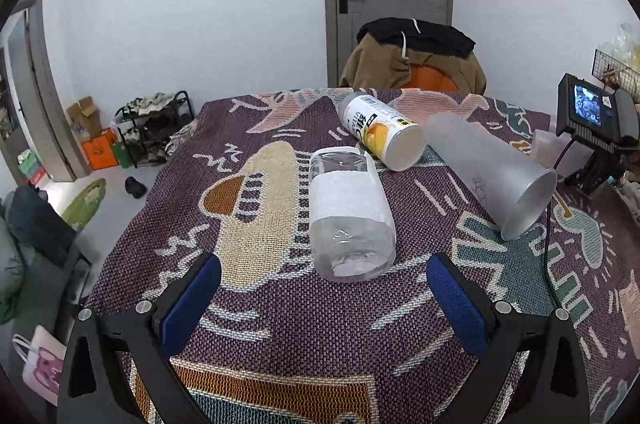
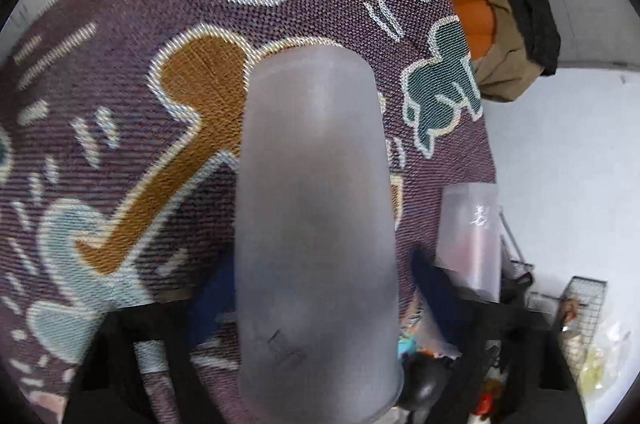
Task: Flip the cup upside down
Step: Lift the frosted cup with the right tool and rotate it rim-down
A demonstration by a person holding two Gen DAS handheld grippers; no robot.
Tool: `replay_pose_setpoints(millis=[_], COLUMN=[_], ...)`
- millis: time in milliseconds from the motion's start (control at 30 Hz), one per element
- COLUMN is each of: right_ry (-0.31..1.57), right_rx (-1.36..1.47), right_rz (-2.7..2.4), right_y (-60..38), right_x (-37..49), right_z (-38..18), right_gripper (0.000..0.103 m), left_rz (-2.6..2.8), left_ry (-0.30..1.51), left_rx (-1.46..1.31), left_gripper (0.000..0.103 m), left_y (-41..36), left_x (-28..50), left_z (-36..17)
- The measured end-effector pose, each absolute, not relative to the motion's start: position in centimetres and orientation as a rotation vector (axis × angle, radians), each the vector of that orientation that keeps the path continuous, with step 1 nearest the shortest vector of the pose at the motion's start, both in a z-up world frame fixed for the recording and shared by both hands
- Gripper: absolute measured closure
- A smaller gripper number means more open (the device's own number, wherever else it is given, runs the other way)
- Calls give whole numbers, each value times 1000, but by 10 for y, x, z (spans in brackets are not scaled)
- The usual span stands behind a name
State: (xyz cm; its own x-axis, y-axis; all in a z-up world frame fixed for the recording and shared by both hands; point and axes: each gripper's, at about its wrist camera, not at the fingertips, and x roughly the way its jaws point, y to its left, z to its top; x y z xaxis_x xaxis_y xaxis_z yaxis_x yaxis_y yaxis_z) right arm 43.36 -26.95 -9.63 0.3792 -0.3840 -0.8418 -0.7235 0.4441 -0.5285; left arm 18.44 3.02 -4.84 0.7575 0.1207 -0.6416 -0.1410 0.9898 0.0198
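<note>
A frosted grey cup (image 2: 316, 208) fills the middle of the right wrist view, lengthwise between my right gripper's (image 2: 320, 288) blue pads (image 2: 430, 284), which are closed on its sides above the patterned cloth. In the left wrist view the frosted cup (image 1: 492, 168) lies tilted on its side at the right, its rim toward the camera. A clear cup with a white label (image 1: 348, 212) lies on its side just ahead of my left gripper (image 1: 324, 300), which is open and empty. A white cup with an orange print (image 1: 384, 132) lies on its side behind it.
The table is covered by a purple woven cloth (image 1: 280, 324). A second frosted cup (image 2: 472, 236) stands at the table's right edge. A small monitor on a stand (image 1: 592, 116) sits at the right. A chair draped with jackets (image 1: 416, 60) stands behind the table.
</note>
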Motion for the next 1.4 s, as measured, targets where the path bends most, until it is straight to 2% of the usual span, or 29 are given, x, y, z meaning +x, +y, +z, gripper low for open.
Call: replay_pose_setpoints(millis=[367, 567, 900, 1100, 1400], right_ry=[1167, 1026, 854, 874, 996], right_rx=[-1129, -1038, -903, -681, -405], right_rz=[298, 291, 397, 476, 630], right_y=[-261, -252, -211, -205, -197], right_x=[393, 366, 264, 228, 186], right_z=[-35, 16, 75, 82, 42], right_gripper=[32, 32, 32, 32, 32], left_rz=[191, 186, 161, 157, 162], left_ry=[640, 605, 544, 531, 538], left_rx=[-34, -81, -72, -119, -166], left_gripper=[0, 0, 0, 0, 0], left_y=[38, 52, 55, 64, 79], left_x=[167, 152, 124, 111, 98], left_z=[-34, -22, -6, -3, -13])
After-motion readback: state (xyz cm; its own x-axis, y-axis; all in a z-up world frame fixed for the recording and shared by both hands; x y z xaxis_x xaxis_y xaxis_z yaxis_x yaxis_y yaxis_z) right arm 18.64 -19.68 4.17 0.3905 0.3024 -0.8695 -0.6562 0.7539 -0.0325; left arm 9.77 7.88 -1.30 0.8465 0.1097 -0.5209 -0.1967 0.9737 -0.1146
